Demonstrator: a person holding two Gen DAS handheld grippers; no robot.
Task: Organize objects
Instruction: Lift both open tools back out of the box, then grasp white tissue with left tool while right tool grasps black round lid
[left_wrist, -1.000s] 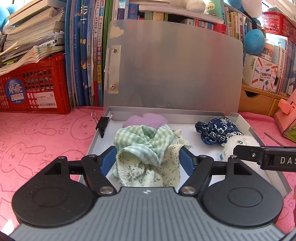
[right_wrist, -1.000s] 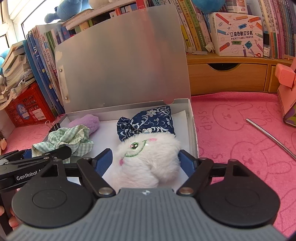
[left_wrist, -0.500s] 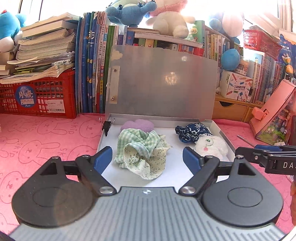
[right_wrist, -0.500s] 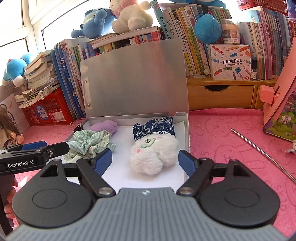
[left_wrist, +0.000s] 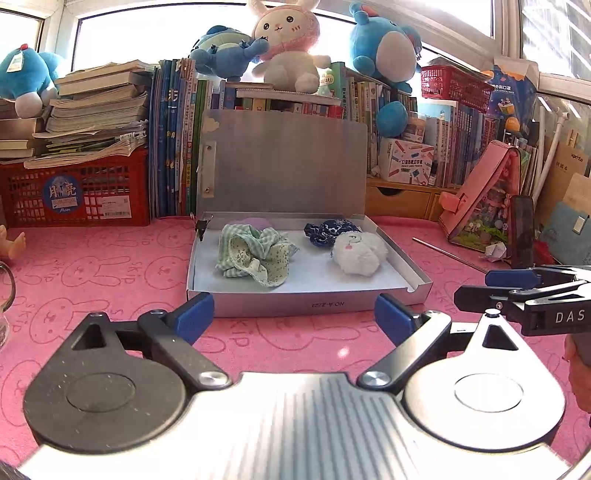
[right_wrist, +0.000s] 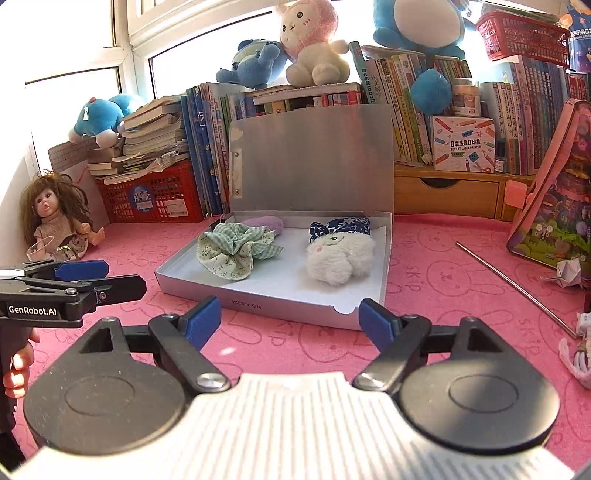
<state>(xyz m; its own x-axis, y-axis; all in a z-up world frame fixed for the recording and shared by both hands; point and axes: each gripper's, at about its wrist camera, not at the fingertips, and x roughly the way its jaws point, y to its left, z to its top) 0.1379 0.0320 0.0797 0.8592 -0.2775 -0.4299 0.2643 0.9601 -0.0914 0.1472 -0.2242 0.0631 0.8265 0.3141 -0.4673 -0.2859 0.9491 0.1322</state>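
Observation:
An open silver box (left_wrist: 306, 304) (right_wrist: 266, 301) sits on the pink mat with its lid upright. Inside lie a green checked scrunchie (left_wrist: 255, 254) (right_wrist: 234, 251), a white fluffy scrunchie (left_wrist: 358, 251) (right_wrist: 338, 254), a dark blue patterned scrunchie (left_wrist: 328, 230) (right_wrist: 343, 227) and a purple one (left_wrist: 255, 222) (right_wrist: 264, 223) at the back. My left gripper (left_wrist: 293, 319) is open and empty, short of the box's front wall. My right gripper (right_wrist: 290, 319) is open and empty, also in front of the box.
Books, a red crate (left_wrist: 74, 192) and plush toys line the back. A doll (right_wrist: 59, 218) sits at the left. A pink case (left_wrist: 491, 199), a metal rod (right_wrist: 513, 282) and a black binder clip (left_wrist: 202, 226) lie nearby.
Both grippers have pulled back out of the box, away from the green and white scrunchies, which stay inside. Both stay open.

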